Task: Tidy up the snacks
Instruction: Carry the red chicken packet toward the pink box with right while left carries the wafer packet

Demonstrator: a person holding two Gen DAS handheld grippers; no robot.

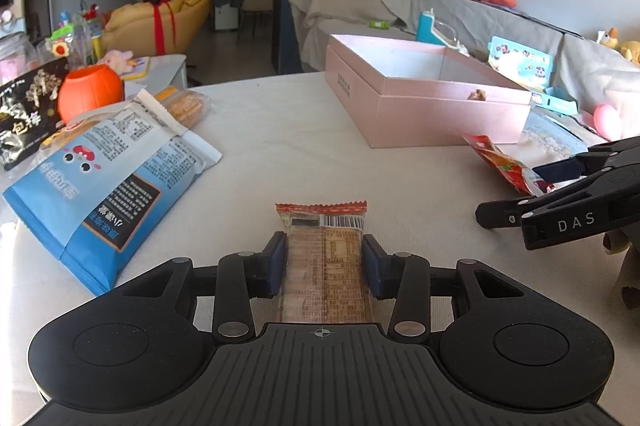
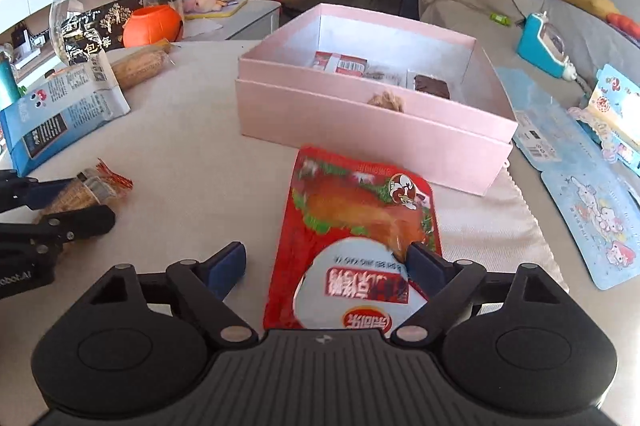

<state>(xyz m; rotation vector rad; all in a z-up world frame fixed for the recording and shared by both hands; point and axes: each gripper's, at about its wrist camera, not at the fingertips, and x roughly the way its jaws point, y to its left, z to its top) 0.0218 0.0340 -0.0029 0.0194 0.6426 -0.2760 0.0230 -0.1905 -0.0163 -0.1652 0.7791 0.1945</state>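
Slippage threatens: left gripper (image 1: 324, 258) pinches the biscuit pack (image 1: 325, 258), while right gripper (image 2: 326, 266), jaws spread, straddles the off-centre red pouch (image 2: 356, 226).

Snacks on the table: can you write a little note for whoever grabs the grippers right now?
Left gripper: shut on the small brown snack bar.
Right gripper: jaws open around the red chicken packet, which lies on the table; not gripped yet.
Pink box: already holds a few snacks.
Left to do: box both of these, then the blue bag and the biscuits.
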